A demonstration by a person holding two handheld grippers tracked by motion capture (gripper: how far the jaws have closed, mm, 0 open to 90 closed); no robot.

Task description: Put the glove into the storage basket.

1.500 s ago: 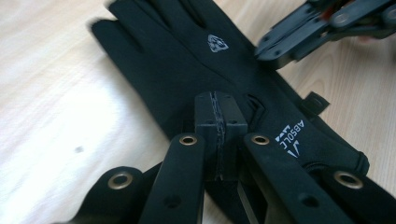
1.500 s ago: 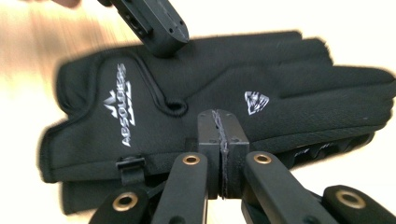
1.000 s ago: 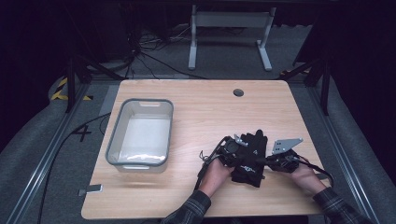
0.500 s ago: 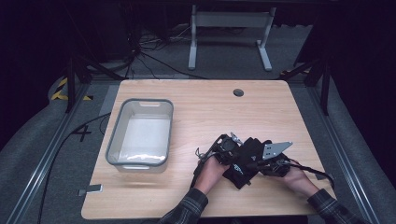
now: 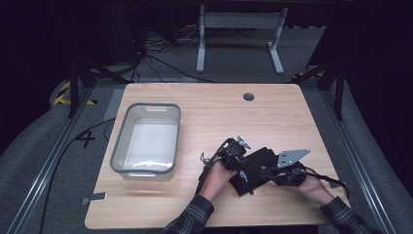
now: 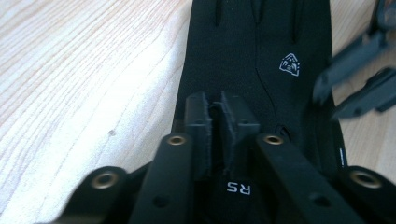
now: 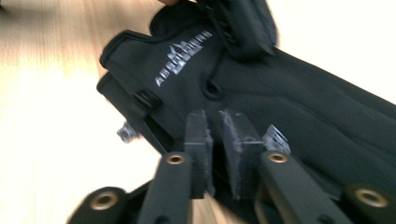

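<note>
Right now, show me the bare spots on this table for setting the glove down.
Free: the far strip between the grey bin and the cable hole, the wood right of that hole, and the front left corner below the bin. Crowded: front right, where both hands work the black glove.

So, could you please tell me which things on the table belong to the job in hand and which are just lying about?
In the job:
- black glove
- left gripper, jaws nearly closed, over the glove's cuff
- right gripper, jaws nearly closed, at the glove's edge

Lying about:
- clear plastic bin, left of the hands
- small grey tab at the table's near left edge
</note>
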